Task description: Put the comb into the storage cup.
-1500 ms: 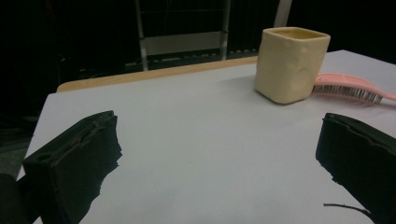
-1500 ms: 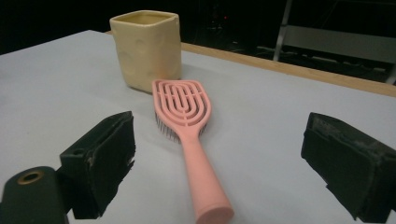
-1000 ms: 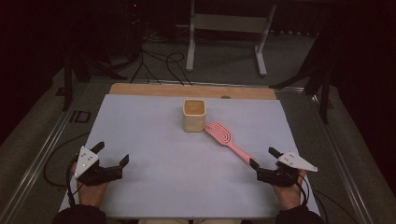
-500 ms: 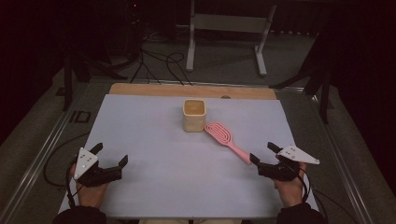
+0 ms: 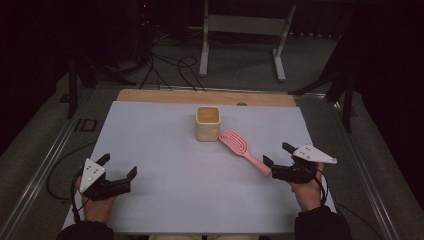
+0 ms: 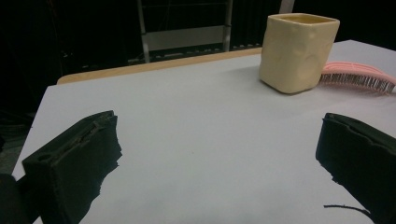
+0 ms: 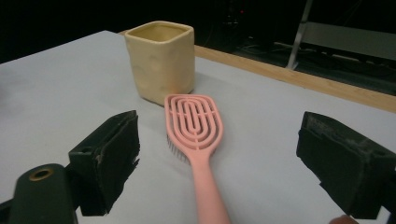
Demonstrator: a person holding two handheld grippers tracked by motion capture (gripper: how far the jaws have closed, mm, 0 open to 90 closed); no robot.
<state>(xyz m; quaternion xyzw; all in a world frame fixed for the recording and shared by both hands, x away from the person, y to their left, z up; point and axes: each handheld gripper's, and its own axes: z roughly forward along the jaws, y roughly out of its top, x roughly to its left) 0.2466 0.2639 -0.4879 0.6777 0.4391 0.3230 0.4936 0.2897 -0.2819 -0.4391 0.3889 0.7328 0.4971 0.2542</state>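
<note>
Here, the pink slotted plastic hairbrush (image 7: 194,121) lies bristles-down on the pale grey table (image 5: 165,135), its head just beside the cream square ceramic cup (image 5: 207,123).
Our right gripper (image 5: 276,154) straddles its handle tip, jaws apart, apparently not touching; our left gripper (image 5: 118,167) gapes too, well apart.

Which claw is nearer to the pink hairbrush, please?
The right claw sits at the handle end of the hairbrush; the left claw is far across the table.
</note>
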